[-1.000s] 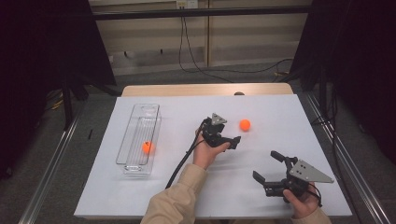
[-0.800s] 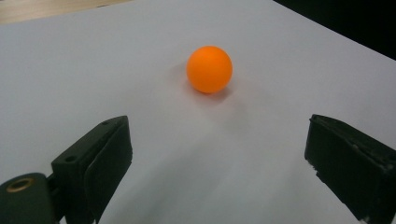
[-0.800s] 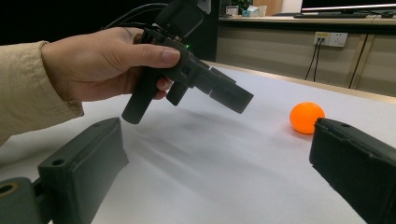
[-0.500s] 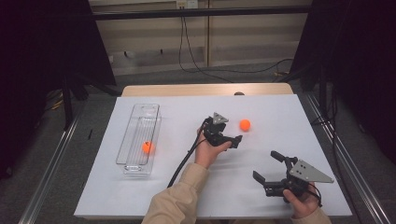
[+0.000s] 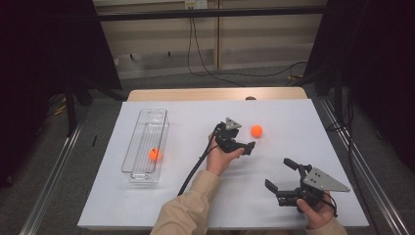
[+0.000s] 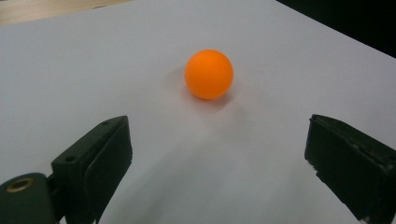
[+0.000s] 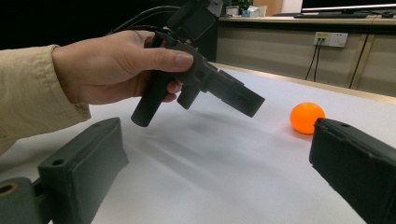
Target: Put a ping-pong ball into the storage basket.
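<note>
An orange ball (image 5: 256, 130) lies on the white table top, right of centre. My left gripper (image 5: 244, 138) hovers just to its left and points at it. Seen along the left gripper's jaws (image 6: 217, 140), they stand wide open and the ball (image 6: 208, 74) rests a short way ahead of them, untouched. My right gripper (image 5: 279, 174) is held near the front right corner, open with nothing between its jaws. From the right gripper view (image 7: 217, 130) the ball (image 7: 307, 118) sits beyond the right jaw. A second orange ball (image 5: 154, 154) lies inside a clear tray (image 5: 151, 113).
The long clear tray stands on the left half of the white table (image 5: 313, 122). A black cable (image 5: 193, 171) trails from the left gripper toward the front edge. A sleeved hand (image 7: 112, 70) holding the left gripper crosses the right gripper view. Metal rails (image 5: 49, 186) run along both sides.
</note>
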Demonstrator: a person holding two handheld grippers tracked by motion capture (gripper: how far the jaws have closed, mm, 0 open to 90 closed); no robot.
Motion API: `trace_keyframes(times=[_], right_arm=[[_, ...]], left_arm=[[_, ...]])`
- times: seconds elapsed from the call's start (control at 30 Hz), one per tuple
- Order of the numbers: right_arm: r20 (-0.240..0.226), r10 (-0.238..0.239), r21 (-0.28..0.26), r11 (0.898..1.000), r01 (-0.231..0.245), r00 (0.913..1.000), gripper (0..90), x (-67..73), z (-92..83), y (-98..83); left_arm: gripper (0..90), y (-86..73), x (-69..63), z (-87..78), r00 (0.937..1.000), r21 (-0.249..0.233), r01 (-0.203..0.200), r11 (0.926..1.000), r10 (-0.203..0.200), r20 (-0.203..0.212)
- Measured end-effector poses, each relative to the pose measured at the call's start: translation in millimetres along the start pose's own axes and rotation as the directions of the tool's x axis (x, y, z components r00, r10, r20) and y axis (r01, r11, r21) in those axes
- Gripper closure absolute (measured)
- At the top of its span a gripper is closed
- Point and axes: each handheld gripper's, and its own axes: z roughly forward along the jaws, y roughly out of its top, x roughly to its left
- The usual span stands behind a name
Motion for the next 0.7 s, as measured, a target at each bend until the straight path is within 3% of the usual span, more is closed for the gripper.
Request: trace_keyframes(times=[0.7], right_arm=[[0.002,0.001,-0.001,1.0,-0.001,1.0,2.7,-0.1,-0.1,0.0]], left_arm=[[7.6,1.9,1.1,9.5,0.9998,0.004,0.004,1.0,-0.004,-0.017]])
